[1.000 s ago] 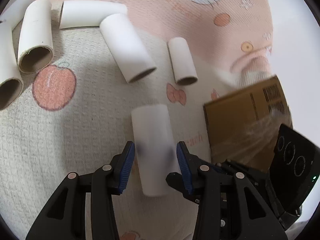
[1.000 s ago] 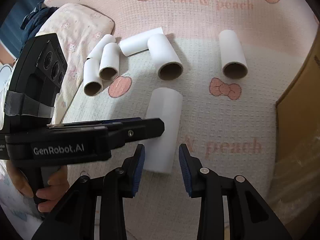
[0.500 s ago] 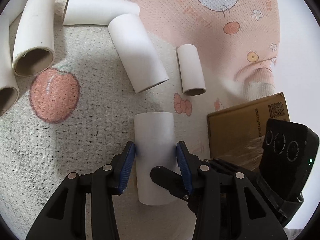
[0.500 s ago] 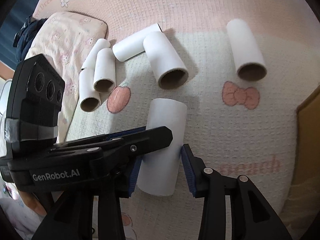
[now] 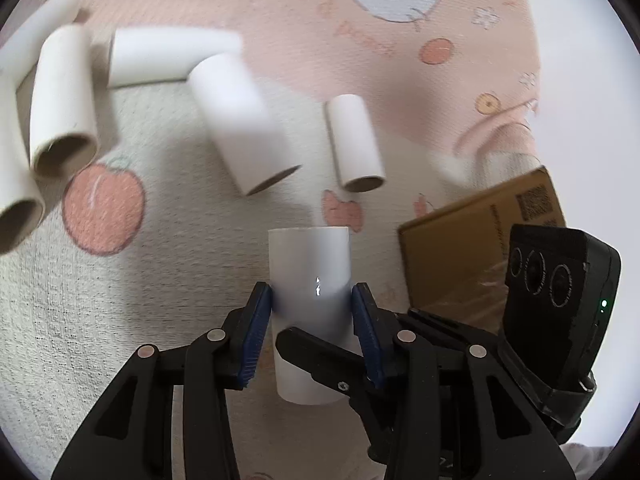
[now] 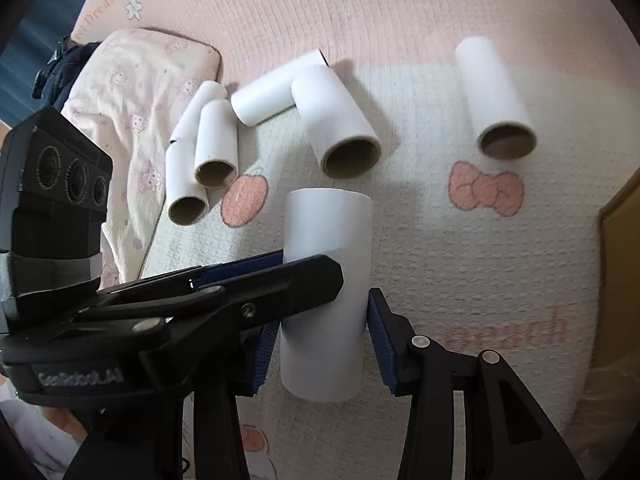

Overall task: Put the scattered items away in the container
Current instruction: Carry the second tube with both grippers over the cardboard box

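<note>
A wide white cardboard tube (image 5: 308, 276) (image 6: 326, 248) lies on the patterned blanket. My left gripper (image 5: 312, 312) has its blue pads pressed on both sides of this tube. My right gripper (image 6: 322, 340) straddles the same tube lower down; small gaps show between its pads and the tube. The left gripper's body (image 6: 200, 296) crosses in front of the tube in the right wrist view. Several more white tubes (image 5: 244, 128) (image 6: 336, 120) lie scattered behind. The brown cardboard box (image 5: 460, 248) stands at the right.
A cluster of tubes (image 6: 208, 148) lies at the left, beside a folded pink cloth (image 6: 132, 92). One lone tube (image 6: 496, 96) lies at the far right. The box edge (image 6: 624, 272) borders the right side.
Both grippers have moved forward along the wide tube. The left gripper's pads have closed onto it. The view has shifted slightly, so the scattered tubes sit lower in frame.
</note>
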Motion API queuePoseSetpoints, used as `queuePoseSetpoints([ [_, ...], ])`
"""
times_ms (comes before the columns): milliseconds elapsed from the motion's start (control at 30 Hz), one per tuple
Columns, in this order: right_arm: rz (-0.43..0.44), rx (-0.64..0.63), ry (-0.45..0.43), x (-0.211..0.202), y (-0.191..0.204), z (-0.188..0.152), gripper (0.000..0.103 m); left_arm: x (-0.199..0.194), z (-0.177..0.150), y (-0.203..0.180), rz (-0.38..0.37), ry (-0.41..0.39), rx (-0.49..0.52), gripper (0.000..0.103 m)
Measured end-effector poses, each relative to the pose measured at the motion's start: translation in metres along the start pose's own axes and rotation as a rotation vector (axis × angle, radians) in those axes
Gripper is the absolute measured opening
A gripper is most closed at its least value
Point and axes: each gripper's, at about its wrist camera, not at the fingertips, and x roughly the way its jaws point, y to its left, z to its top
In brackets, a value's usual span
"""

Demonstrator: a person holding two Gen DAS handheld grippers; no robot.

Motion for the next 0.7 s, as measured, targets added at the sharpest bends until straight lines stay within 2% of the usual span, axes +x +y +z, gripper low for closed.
queuePoseSetpoints([
  [133,-0.011,0.008,-0.044,-0.018,0.000,0.002,0.041,-0.008,0.003,-0.017,-0.041,-0.005,0.008,0.045],
  [400,-0.064,-0.024,-0.142,-0.084,0.015,0.011,0.041,-0.044,0.014,-0.077,-0.070,-0.048,0.118,0.046],
  [500,-0.104,-0.039,-0.158,-0.113,0.021,0.018,0.041,-0.055,0.027,-0.108,-0.078,-0.012,0.146,0.046],
  [700,-0.193,-0.047,-0.280,-0.188,0.019,0.039,0.041,-0.073,0.054,-0.186,-0.123,-0.039,0.297,0.046],
])
